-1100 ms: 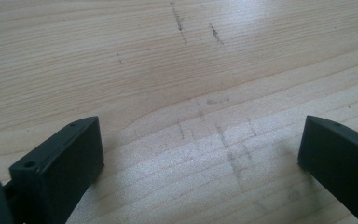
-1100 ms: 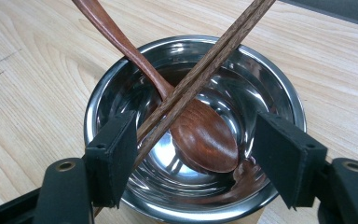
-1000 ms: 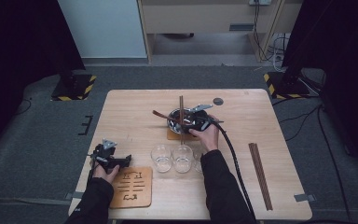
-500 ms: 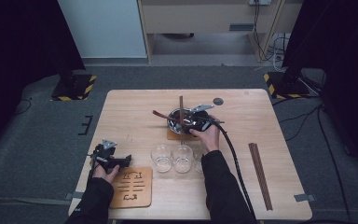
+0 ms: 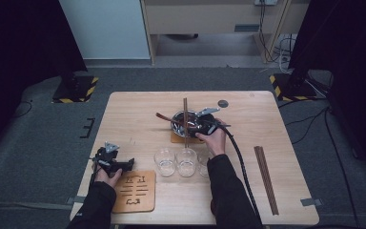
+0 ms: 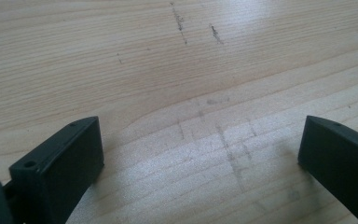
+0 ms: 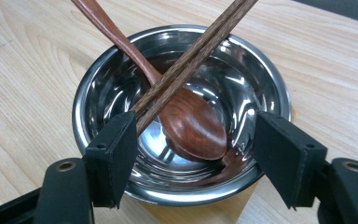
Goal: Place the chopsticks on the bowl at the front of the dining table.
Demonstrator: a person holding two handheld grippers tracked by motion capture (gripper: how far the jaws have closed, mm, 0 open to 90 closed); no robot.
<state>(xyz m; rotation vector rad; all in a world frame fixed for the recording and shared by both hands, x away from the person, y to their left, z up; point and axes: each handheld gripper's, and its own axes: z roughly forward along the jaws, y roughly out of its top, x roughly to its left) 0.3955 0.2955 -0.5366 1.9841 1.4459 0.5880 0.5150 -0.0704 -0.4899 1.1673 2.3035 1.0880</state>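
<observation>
A: Where is the right claw [image 7: 193,158]?

B: It sits at the round shiny steel bowl [image 7: 121,79], which stands on a small tan square coaster [image 5: 177,138] near the middle of the pale wooden tabletop [image 5: 276,124]. In the right gripper view its two black jaws stand apart over the near rim, one towards each side of the bowl.

A: Is it clenched on anything?

B: No, it is released. The pair of dark brown wooden chopsticks [image 7: 191,58] runs close by the jaw at the left of that view, but I cannot tell whether they touch. The chopsticks lie across the bowl's rim, over the reddish-brown wooden spoon [image 7: 193,123], whose scoop rests inside the bowl with its handle sticking out over the far rim.

A: And the left claw [image 6: 200,154]?

B: Released too, jaws wide, with bare wood between them. From the high view it rests near the tabletop's left front edge, just behind a flat wooden trivet with cut-out slots [image 5: 134,191].

A: Anything else on the tabletop?

B: Three clear drinking glasses [image 5: 187,161] in a row in front of the bowl, and a second pair of dark chopsticks [image 5: 266,179] lying well off to the right.
</observation>
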